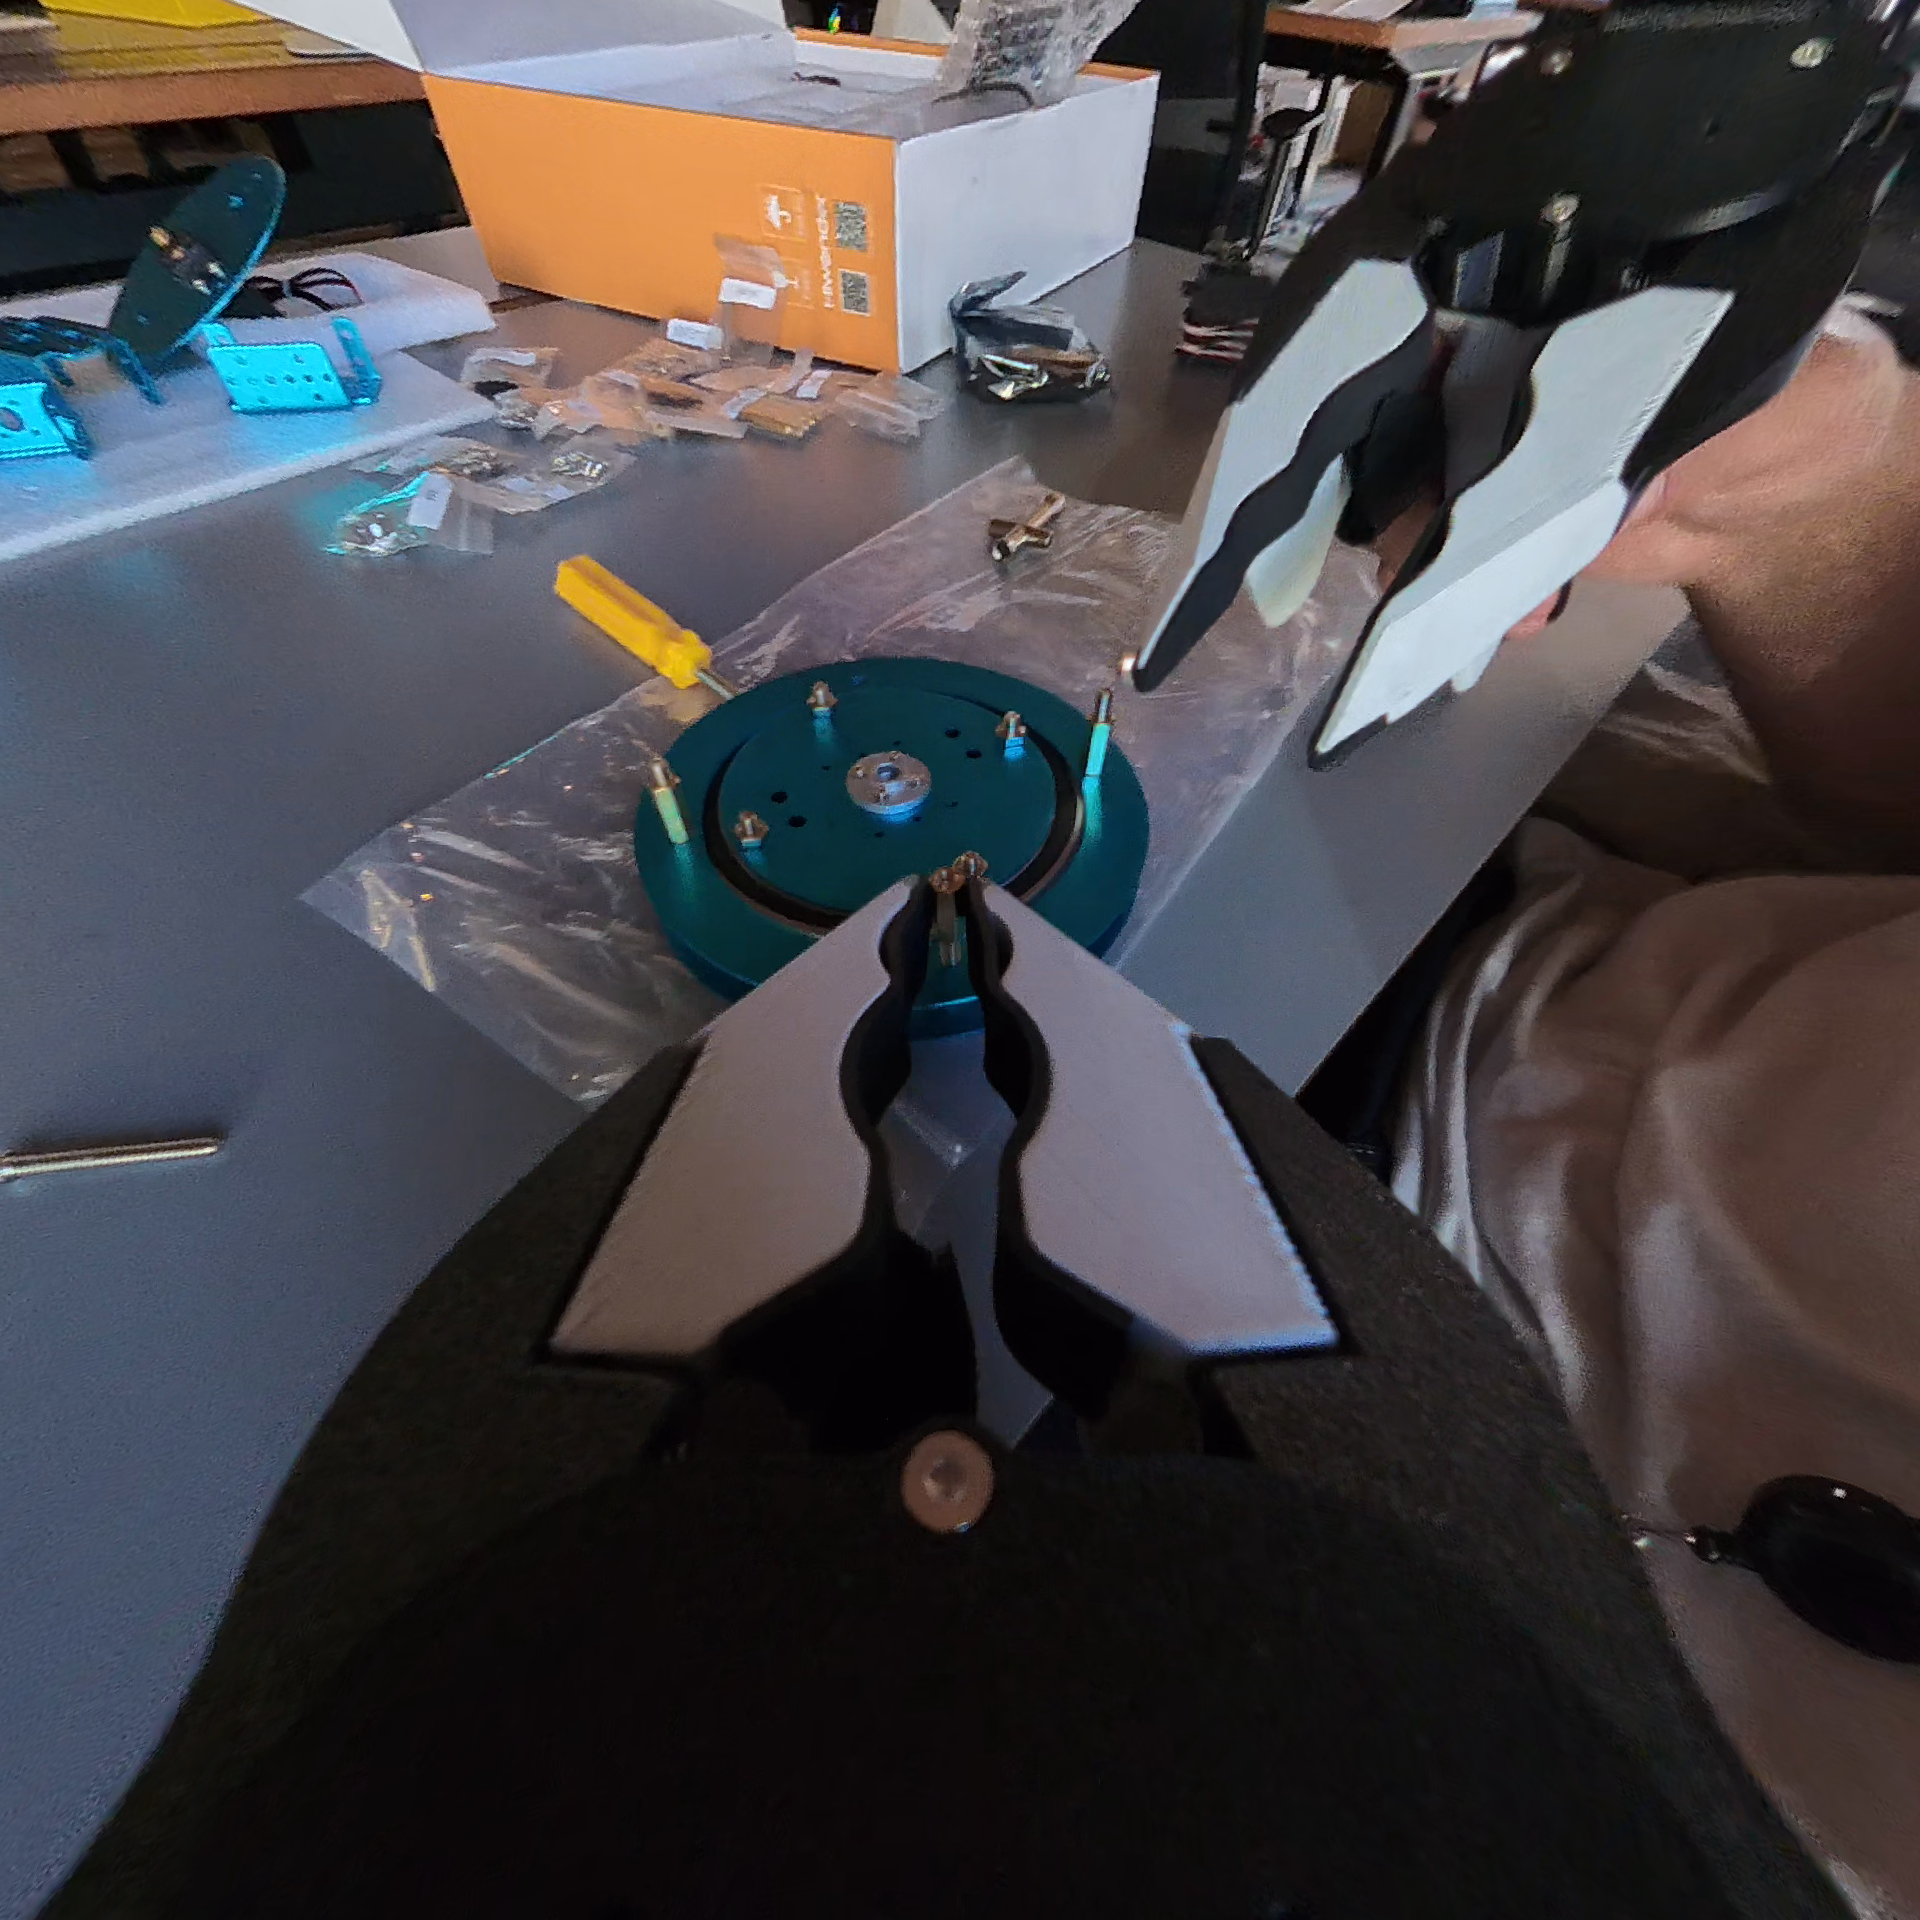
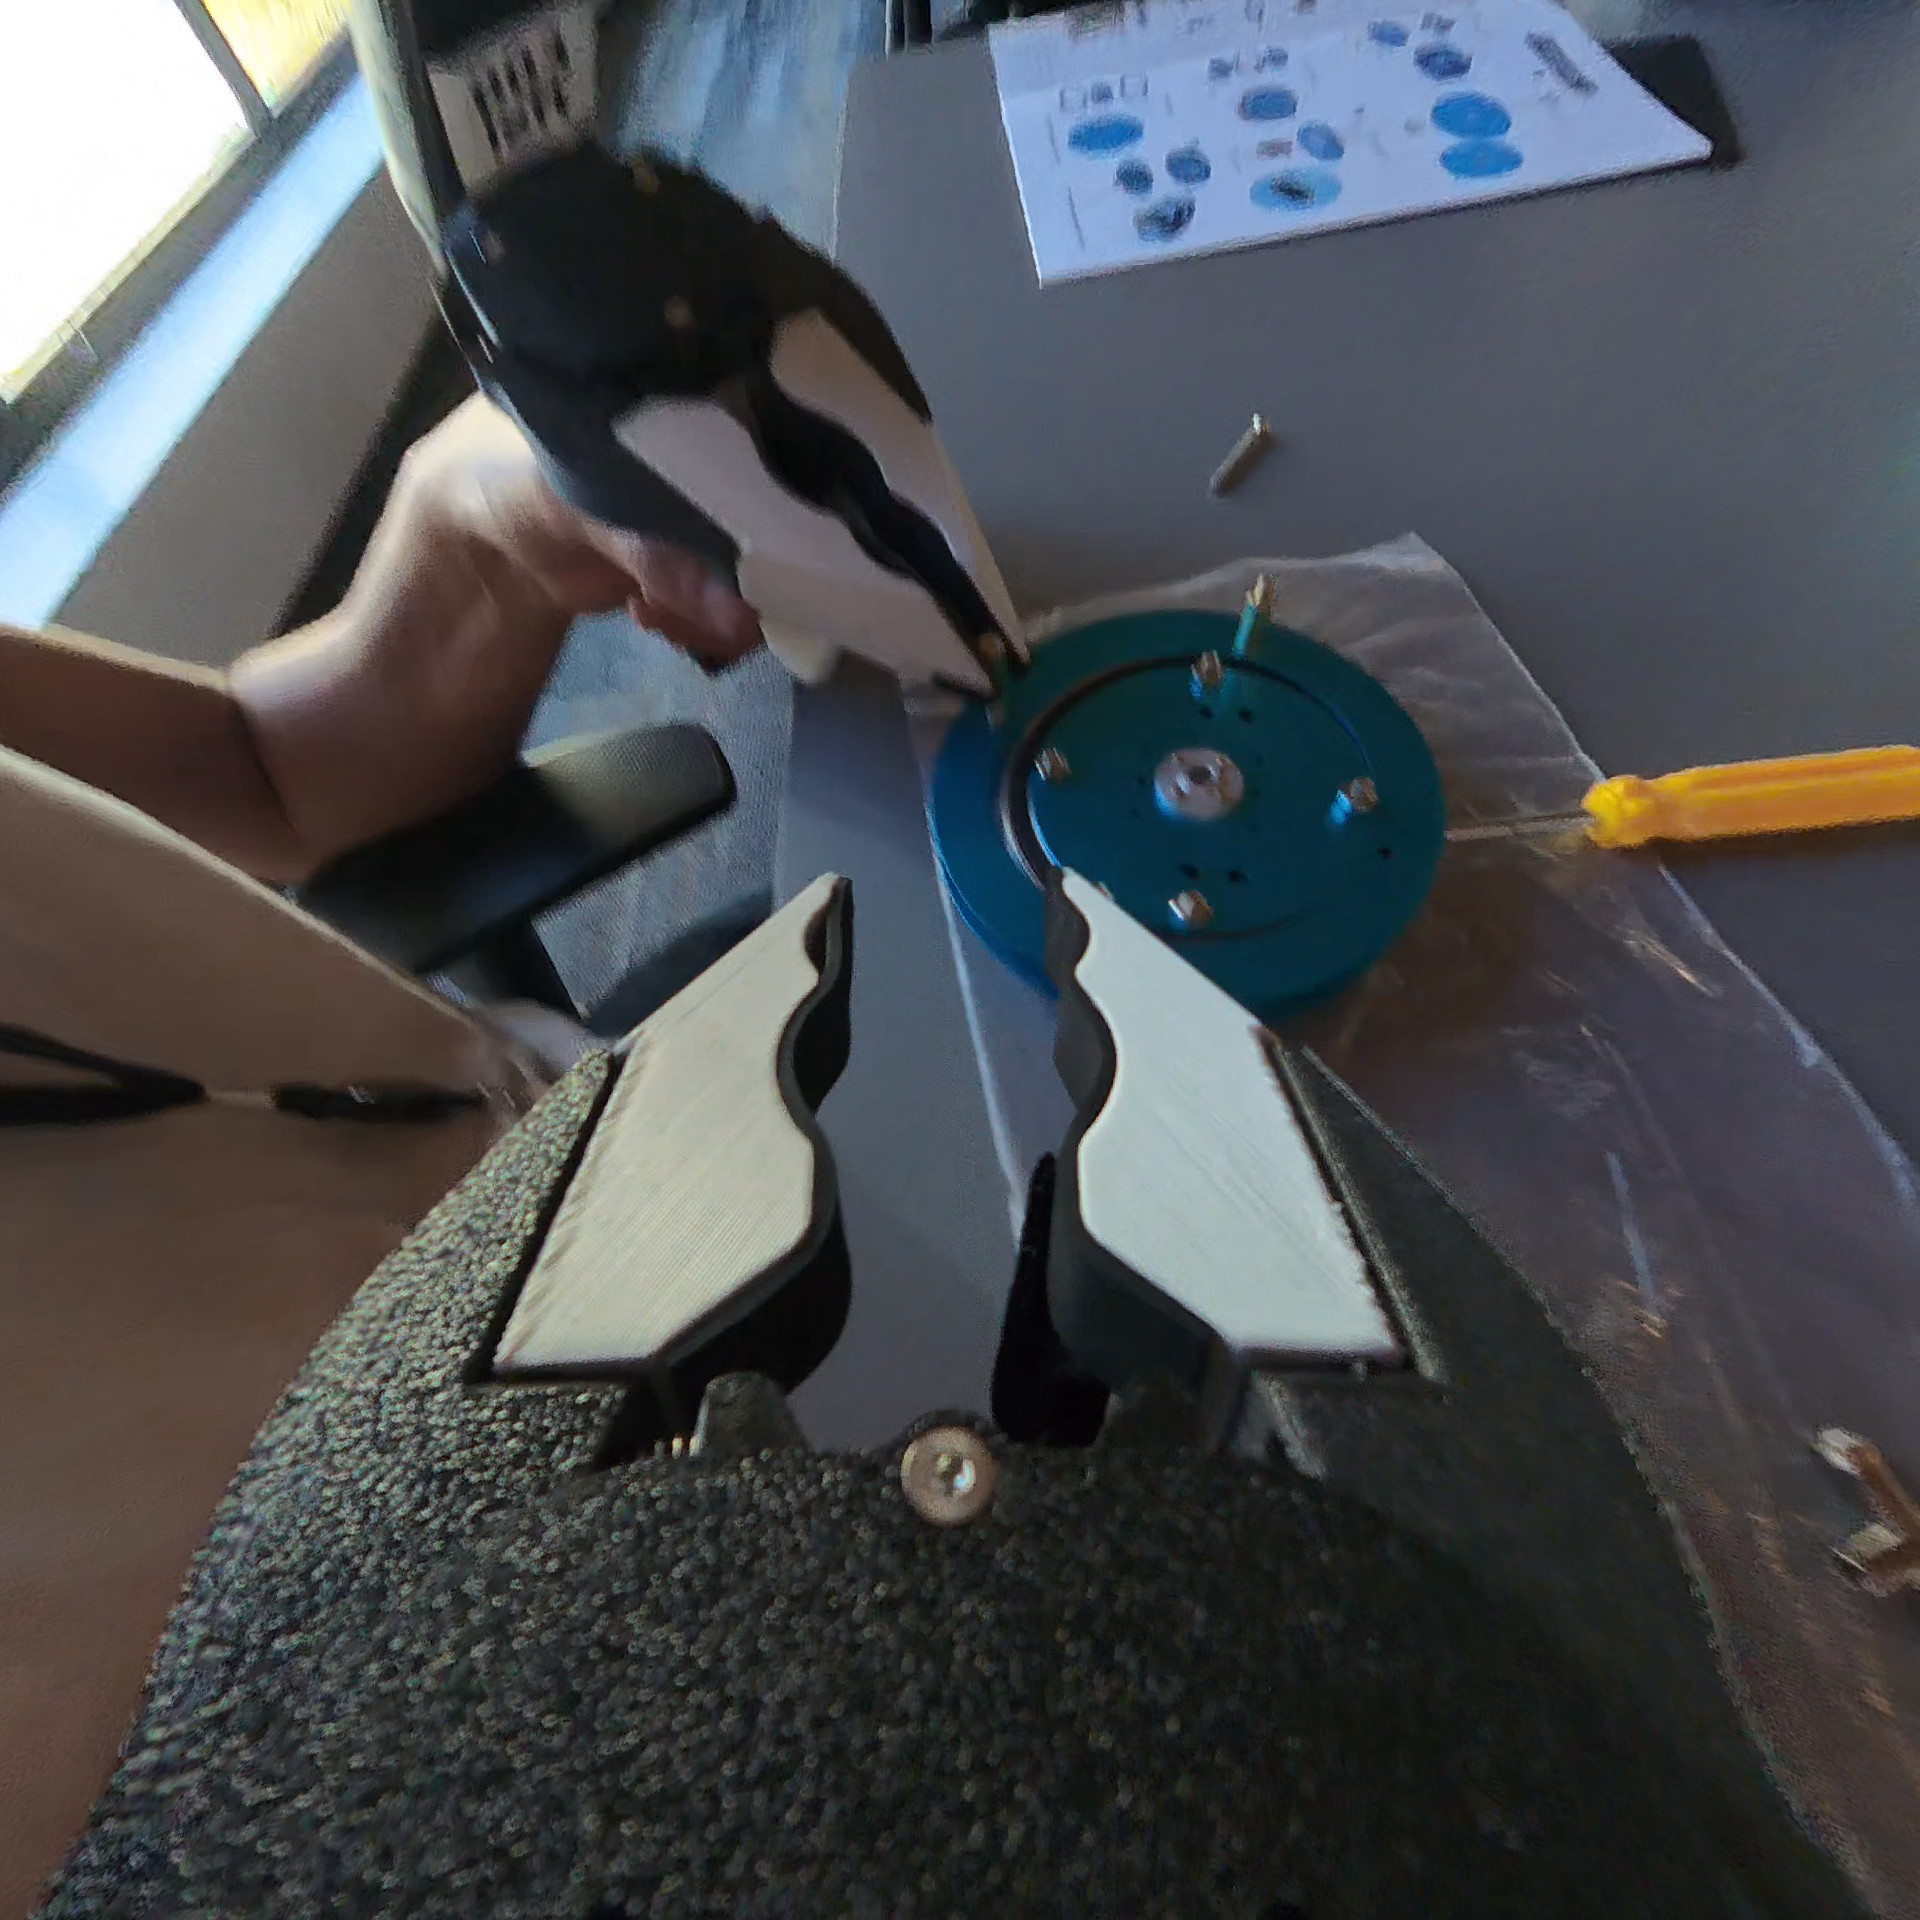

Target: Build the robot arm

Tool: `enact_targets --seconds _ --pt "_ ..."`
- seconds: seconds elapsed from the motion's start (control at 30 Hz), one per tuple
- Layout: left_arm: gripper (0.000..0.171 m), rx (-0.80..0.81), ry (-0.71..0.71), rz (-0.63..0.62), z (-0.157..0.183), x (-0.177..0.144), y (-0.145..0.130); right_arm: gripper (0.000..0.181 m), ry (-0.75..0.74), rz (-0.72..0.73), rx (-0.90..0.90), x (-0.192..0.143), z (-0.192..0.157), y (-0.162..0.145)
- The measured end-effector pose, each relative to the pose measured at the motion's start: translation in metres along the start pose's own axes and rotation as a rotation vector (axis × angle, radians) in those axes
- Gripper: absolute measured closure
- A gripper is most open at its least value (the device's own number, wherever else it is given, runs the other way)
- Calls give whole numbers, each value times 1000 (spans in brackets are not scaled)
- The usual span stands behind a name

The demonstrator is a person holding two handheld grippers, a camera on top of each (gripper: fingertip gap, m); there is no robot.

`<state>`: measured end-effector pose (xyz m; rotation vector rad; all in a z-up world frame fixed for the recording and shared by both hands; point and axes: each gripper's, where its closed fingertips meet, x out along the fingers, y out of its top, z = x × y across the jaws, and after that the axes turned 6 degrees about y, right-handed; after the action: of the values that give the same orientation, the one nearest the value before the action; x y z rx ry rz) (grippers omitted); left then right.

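The teal disc [image 1: 894, 821] lies flat on plastic film [image 1: 499, 904] on our grey table [image 1: 260, 748]. Our left gripper [image 1: 954, 881] pinches an upright brass standoff [image 1: 948, 914] at its rim; our right gripper [image 2: 948, 894] hangs spread, empty.

Grey table [image 1: 260, 831], clear plastic sheet [image 1: 499, 914], yellow screwdriver [image 1: 634, 623], orange-and-white box [image 1: 790, 208], printed sheet [image 2: 1340, 135], loose bolt [image 1: 109, 1155]

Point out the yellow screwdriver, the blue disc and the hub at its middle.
Yellow screwdriver [image 1: 629, 620]: left wrist view, on its handle.
Blue disc [image 2: 1392, 717]: right wrist view, on the outer ring's top face.
Hub [image 2: 1197, 779]: right wrist view, on its silver flange.
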<state>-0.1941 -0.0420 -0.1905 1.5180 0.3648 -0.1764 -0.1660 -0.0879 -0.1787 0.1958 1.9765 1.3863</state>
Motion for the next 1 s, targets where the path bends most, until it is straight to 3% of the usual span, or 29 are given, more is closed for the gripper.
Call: enact_targets --seconds 0.07,0.13,0.27,0.4,0.5,0.7,1.0 --pt "167 -17 -33 0 6 0 3 145 49 73 63 12 -16 18" --pt "167 -34 -62 -6 11 2 7 143 65 54 51 25 -28 21" --pt "167 -99 -148 -20 20 5 19 147 -289 -56 -36 30 12 1" --pt "167 -170 -214 -5 21 12 33 148 -331 27 -6 24 16 11" --pt "167 -207 -274 -10 26 15 38 160 -235 106 56 20 6 20" --pt "167 -296 -364 -7 29 19 44 158 -75 268 362 10 19 23" --pt "167 -373 -386 17 19 19 46 162 168 447 608 10 16 33"
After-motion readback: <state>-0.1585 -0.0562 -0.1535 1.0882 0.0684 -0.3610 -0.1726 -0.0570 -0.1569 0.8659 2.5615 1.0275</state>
